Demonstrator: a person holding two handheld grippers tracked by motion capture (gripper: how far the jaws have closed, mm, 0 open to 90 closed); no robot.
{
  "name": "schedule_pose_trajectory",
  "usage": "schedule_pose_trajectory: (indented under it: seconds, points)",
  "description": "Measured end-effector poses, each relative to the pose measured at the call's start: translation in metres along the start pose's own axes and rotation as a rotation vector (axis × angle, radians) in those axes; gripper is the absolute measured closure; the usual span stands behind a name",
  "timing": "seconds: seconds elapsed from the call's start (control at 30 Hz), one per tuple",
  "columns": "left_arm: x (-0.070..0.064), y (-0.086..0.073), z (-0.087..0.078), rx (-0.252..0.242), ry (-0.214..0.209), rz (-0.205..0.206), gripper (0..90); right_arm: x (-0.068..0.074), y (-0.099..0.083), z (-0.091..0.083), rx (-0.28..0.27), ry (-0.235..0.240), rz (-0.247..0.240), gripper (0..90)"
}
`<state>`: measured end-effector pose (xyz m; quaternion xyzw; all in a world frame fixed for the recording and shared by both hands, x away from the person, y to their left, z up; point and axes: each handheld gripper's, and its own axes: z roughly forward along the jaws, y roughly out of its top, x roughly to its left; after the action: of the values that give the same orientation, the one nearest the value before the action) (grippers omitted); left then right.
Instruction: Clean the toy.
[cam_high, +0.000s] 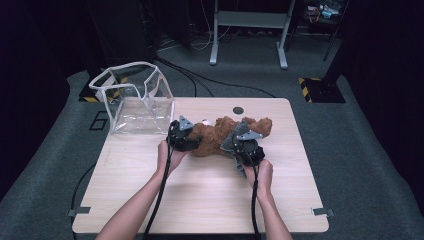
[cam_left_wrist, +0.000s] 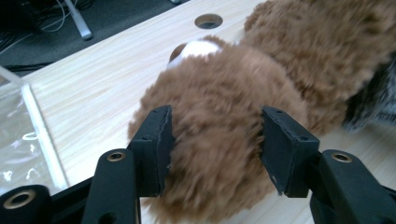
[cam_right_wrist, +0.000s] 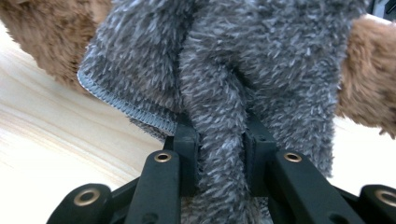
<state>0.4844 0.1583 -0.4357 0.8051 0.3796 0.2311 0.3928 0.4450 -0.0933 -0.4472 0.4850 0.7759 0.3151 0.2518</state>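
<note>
A brown plush bear (cam_high: 212, 134) lies on its side in the middle of the wooden table (cam_high: 200, 190), wearing a grey fuzzy garment (cam_high: 231, 136). My left gripper (cam_high: 192, 141) is at the bear's left end. In the left gripper view its jaws press into a thick brown limb (cam_left_wrist: 224, 93) from both sides, so the left gripper (cam_left_wrist: 215, 144) is shut on it. My right gripper (cam_high: 241, 146) is at the grey garment, and the right gripper (cam_right_wrist: 219, 149) is shut on a bunched fold of grey cloth (cam_right_wrist: 224, 56). Brown fur (cam_right_wrist: 364, 79) shows on both sides of the fold.
A clear plastic bag (cam_high: 135, 100) with a white rim stands open at the table's far left corner, and its edge (cam_left_wrist: 37, 130) lies close to my left gripper. A round cable hole (cam_high: 238, 110) sits behind the bear. Bare tabletop stretches toward the person.
</note>
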Motion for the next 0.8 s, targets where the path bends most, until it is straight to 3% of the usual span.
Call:
schedule_pose_trajectory:
  seconds: [0.13,0.33,0.47,0.53,0.7,0.8]
  points:
    - [0.002,-0.005,0.003,0.005,-0.01,-0.012,44.5,-0.002,-0.002,-0.001,-0.006,0.0,0.015,71.4]
    - [-0.001,-0.004,0.006,0.011,-0.018,0.008,58.3,-0.004,-0.002,-0.002,-0.001,-0.002,0.006,71.3]
    - [0.001,-0.006,0.005,0.014,-0.034,0.007,63.3,-0.012,-0.007,-0.004,-0.003,-0.015,0.029,71.4]
    - [0.002,-0.007,0.004,0.011,-0.034,0.011,62.8,-0.017,-0.011,-0.004,0.0,-0.027,0.04,71.3]
    - [0.003,-0.013,-0.001,0.009,-0.046,-0.003,50.6,-0.025,-0.019,-0.003,0.009,-0.04,0.057,71.2]
    - [0.003,-0.018,-0.004,0.001,-0.038,0.004,58.0,-0.027,-0.022,-0.004,0.003,-0.047,0.054,71.2]
